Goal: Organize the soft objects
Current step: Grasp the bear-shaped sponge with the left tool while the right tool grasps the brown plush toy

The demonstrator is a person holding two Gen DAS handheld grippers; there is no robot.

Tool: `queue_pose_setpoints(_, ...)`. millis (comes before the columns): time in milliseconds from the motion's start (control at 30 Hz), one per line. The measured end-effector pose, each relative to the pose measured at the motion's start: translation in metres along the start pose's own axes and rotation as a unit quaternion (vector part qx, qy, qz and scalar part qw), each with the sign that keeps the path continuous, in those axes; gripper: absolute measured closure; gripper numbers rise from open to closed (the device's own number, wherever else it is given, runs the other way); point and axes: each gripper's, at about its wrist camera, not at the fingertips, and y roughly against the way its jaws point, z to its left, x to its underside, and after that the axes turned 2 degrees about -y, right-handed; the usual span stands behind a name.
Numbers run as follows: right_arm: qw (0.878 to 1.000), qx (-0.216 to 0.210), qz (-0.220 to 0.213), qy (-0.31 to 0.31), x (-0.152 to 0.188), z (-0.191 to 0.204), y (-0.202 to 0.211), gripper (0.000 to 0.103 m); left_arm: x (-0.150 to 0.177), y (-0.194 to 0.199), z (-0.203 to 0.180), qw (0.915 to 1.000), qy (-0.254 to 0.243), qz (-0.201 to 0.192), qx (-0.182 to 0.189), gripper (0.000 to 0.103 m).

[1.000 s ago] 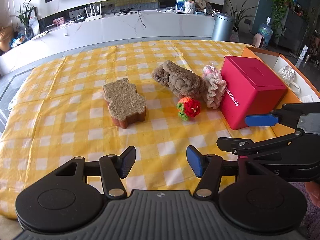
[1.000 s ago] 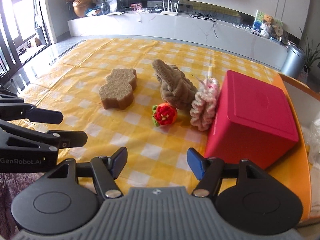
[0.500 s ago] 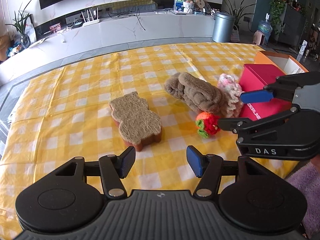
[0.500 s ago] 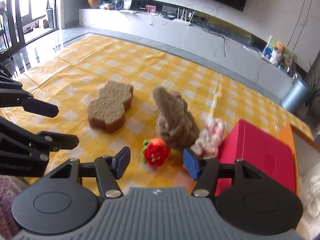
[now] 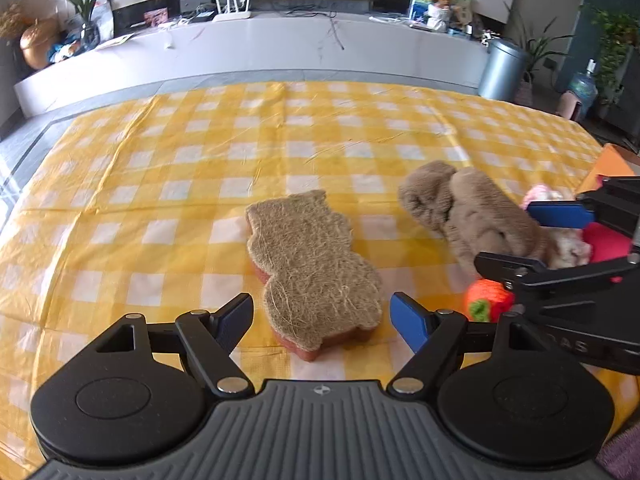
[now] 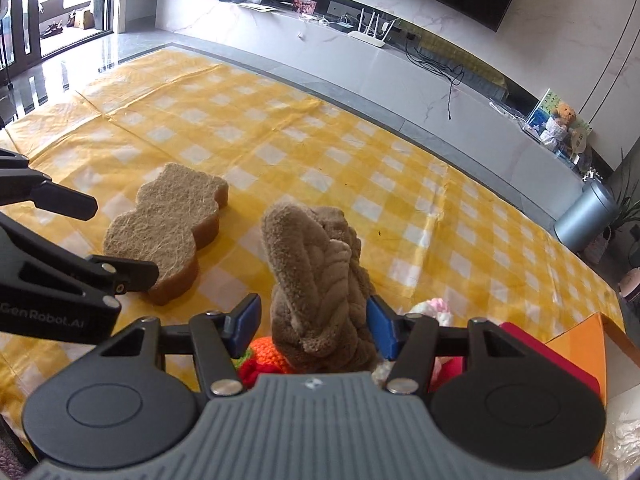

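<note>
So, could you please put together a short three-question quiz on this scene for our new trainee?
1. True or false: the left gripper is shut on the bear-shaped sponge.
2. Which item lies between the right gripper's open fingers? A) brown plush headband B) red box C) pink scrunchie
3. Fill in: the knitted strawberry lies on the yellow checked ____.

Key: 1 false, its jaws stand open with the sponge's near end between them, not clamped; 2 A; 3 tablecloth.

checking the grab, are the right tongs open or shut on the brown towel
Open. The right tongs straddle the brown towel, their blue pads spread at either side, not squeezing it.
</note>
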Motion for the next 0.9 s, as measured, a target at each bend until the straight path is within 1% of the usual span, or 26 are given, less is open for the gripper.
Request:
queue_pose_setpoints(33,1.0,-0.003,0.001,0.0,0.0,0.0,-0.002,0.046,0.001,-0.004,0.0,1.0,0.003,0.003,-0.001,0.012)
queue_pose_setpoints(67,1.0,-0.005,0.002,0.0,0.001,-0.001,-0.004,0.048,0.002,-0.008,-0.001,1.0,0.004,0.005,-0.005,0.011)
queue_pose_setpoints(133,1.0,-0.004,0.003,0.001,0.002,0.0,-0.009,0.05,0.004,-0.013,-0.003,1.0,0.002,0.005,-0.004,0.007)
queue_pose_setpoints(167,1.0,-0.003,0.003,0.002,0.002,0.0,-0.011,0.054,0.004,-0.014,-0.005,1.0,0.002,0.003,-0.003,0.004)
queue_pose_setpoints(233,1.0,-0.008,0.005,-0.004,0.004,-0.002,-0.013,0.057,0.003,-0.017,-0.007,1.0,-0.001,0.0,-0.002,0.004)
queue_pose_setpoints(300,1.0,-0.013,0.008,-0.011,0.005,-0.003,-0.014,0.064,0.005,-0.022,-0.012,0.9997,-0.009,0.008,-0.023,0.004)
queue_pose_setpoints(333,1.0,-0.013,0.008,-0.011,0.006,-0.003,-0.014,0.065,0.007,-0.024,-0.013,0.9995,-0.014,0.012,-0.025,0.004)
queue_pose_setpoints(400,1.0,-0.013,0.008,-0.01,0.007,-0.004,-0.014,0.068,0.01,-0.027,-0.014,0.9997,-0.012,0.014,-0.019,0.007)
queue_pose_setpoints(500,1.0,-0.014,0.004,-0.007,0.009,-0.004,-0.012,0.07,0.01,-0.024,-0.013,0.9999,-0.007,0.004,-0.01,0.019)
queue_pose_setpoints(567,1.0,-0.014,0.001,-0.005,0.009,-0.004,-0.01,0.071,0.01,-0.02,-0.014,0.9999,-0.008,-0.001,-0.007,0.023)
queue_pose_setpoints(667,1.0,-0.016,-0.003,-0.006,0.007,-0.005,-0.006,0.074,0.011,-0.015,-0.015,0.9999,-0.01,-0.004,-0.003,0.026)
queue_pose_setpoints(733,1.0,-0.016,-0.006,-0.006,0.006,-0.005,-0.002,0.075,0.011,-0.01,-0.018,0.9998,-0.017,-0.009,-0.007,0.026)
queue_pose_setpoints(900,0.999,-0.025,-0.02,-0.012,0.001,-0.008,0.015,0.078,0.007,0.012,-0.022,0.9996,-0.022,-0.019,-0.005,0.026)
